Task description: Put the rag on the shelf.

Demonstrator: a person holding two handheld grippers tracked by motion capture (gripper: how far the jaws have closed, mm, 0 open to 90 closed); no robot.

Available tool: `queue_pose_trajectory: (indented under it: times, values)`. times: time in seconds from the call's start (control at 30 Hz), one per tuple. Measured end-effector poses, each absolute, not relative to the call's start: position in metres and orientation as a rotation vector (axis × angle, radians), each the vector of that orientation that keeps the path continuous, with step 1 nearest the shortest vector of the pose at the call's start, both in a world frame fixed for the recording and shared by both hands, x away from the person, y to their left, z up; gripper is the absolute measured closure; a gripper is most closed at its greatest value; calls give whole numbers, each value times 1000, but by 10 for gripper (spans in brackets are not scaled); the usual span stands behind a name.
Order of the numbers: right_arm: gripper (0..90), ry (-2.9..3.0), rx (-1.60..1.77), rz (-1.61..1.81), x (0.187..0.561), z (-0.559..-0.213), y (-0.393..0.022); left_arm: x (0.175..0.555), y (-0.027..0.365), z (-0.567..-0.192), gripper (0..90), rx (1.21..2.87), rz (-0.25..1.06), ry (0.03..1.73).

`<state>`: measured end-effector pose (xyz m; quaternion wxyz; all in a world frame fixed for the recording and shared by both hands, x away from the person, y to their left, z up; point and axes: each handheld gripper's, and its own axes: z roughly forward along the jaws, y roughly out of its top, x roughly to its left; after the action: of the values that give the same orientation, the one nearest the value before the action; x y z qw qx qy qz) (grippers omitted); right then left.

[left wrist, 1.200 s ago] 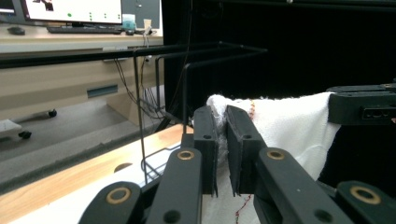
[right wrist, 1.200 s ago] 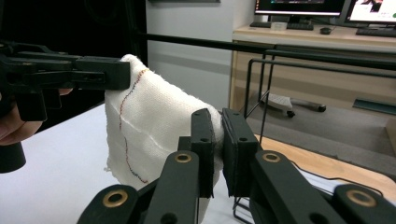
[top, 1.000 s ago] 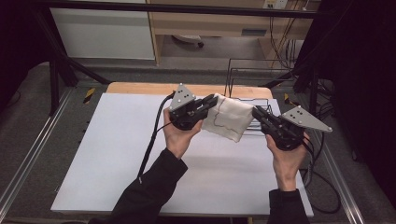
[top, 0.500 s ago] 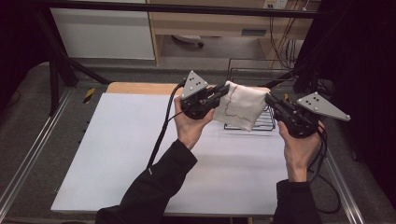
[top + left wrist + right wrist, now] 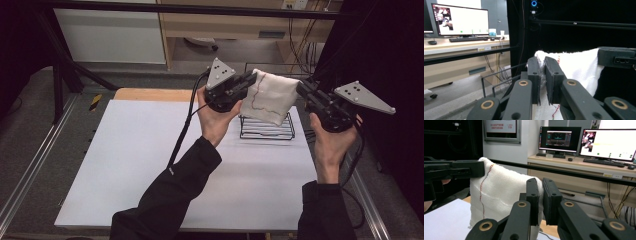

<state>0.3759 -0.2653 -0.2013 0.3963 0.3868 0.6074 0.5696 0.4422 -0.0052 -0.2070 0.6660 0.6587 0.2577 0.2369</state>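
Cloth: one white cloth (image 5: 269, 96) with a red stitched line, stretched between the two tongs, hanging clear above the bench (image 5: 125, 165).
Left tongs (image 5: 247, 83): clamped narrow on the cloth's left edge.
Right tongs (image 5: 303, 91): clamped narrow on its right edge.
Rack: one black wire rack (image 5: 266, 128), standing on the bench below the cloth, between both tongs.
Count: two tongs, one cloth, one rack.

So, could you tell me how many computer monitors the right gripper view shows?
2: a dark monitor on the desk, and a bright monitor to its right.
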Motion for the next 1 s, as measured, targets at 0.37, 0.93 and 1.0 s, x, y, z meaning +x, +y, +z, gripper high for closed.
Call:
queue_pose_trajectory:
  times: [0.37,0.93,1.0]
  values:
    - [842,1498,981,1430,391,-186,-271,458,-15,-193,830,1457,511,602]
    - [843,1463,994,1420,424,-165,-283,480,-31,-176,830,1435,550,611]
    - [843,1458,998,1425,428,-163,-284,484,-33,-174,830,1424,541,620]
